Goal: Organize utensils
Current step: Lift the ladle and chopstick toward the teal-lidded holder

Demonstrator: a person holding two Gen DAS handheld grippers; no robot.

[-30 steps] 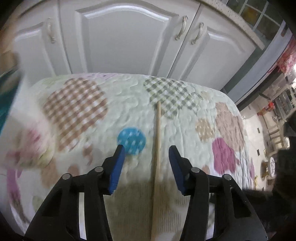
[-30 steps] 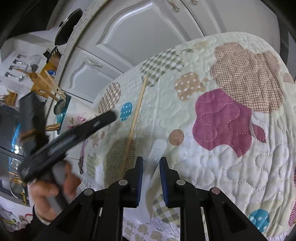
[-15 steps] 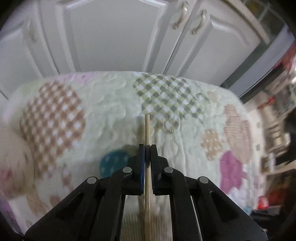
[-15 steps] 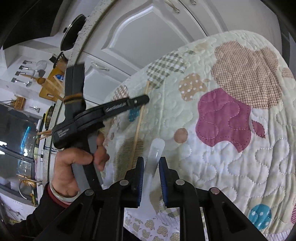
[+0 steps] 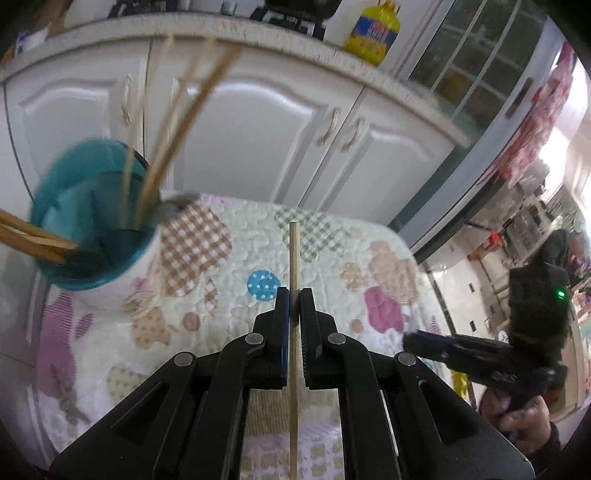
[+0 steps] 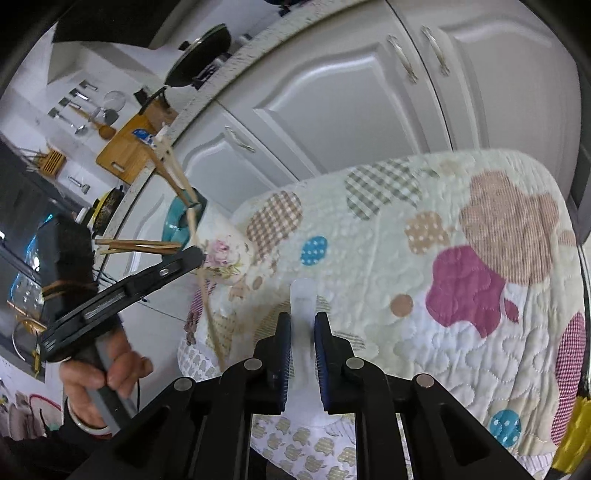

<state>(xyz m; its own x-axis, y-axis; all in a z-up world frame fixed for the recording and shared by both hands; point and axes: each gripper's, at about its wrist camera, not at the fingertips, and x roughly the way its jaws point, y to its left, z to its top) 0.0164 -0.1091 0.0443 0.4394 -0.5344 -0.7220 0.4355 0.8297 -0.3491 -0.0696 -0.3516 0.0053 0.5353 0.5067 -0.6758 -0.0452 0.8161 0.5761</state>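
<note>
My left gripper (image 5: 294, 295) is shut on a wooden chopstick (image 5: 294, 258) and holds it lifted above the quilted table (image 5: 332, 251). A floral cup with a teal inside (image 5: 92, 236) stands at the left and holds several chopsticks. My right gripper (image 6: 302, 321) is shut on a clear plastic utensil handle (image 6: 303, 295) over the table's near edge. In the right wrist view the left gripper (image 6: 192, 258) hangs beside the cup (image 6: 218, 247), with the chopstick (image 6: 212, 321) slanting down from it.
White cabinet doors (image 5: 258, 122) stand behind the table under a countertop with a yellow bottle (image 5: 373, 33). A wooden cutting board (image 6: 129, 147) and hanging utensils are on the far wall. The quilt (image 6: 461, 258) covers the whole table.
My left gripper closed on the chopstick, lifted it off the quilt and swung left toward the cup. My right gripper kept its hold on the clear handle.
</note>
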